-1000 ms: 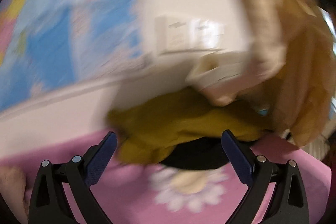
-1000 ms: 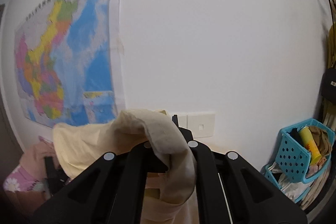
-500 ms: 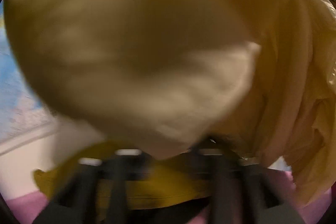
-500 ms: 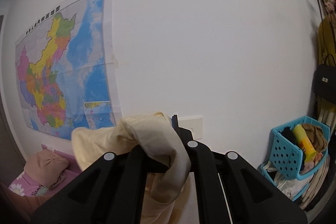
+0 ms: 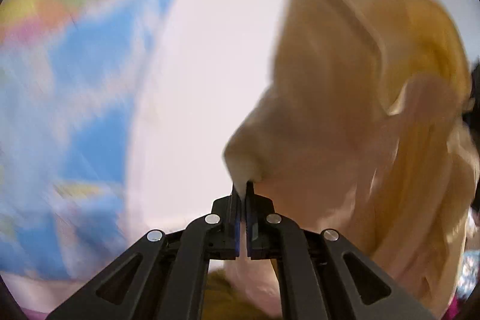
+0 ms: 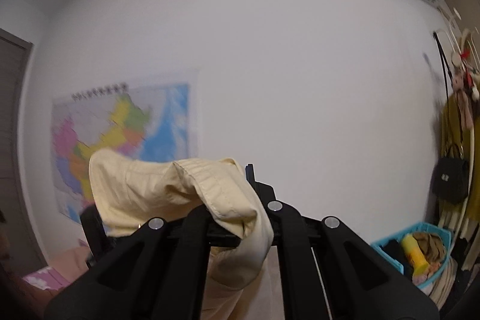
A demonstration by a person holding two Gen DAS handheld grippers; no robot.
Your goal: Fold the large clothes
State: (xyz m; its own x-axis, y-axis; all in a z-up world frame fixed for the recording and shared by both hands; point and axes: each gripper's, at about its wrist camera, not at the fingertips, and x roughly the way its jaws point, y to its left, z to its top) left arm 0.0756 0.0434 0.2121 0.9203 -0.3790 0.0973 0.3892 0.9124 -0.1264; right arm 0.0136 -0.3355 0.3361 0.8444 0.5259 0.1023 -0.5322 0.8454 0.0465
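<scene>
Between both tools, clamped: cream garment (image 5: 345,116), held aloft.

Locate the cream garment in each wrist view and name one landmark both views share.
Left wrist view: cream garment fills the right half, a corner pinched in the shut left gripper.
Right wrist view: it drapes lower centre-left over the right gripper, shut on it.
Shared landmark: the wall map, left in both.
</scene>
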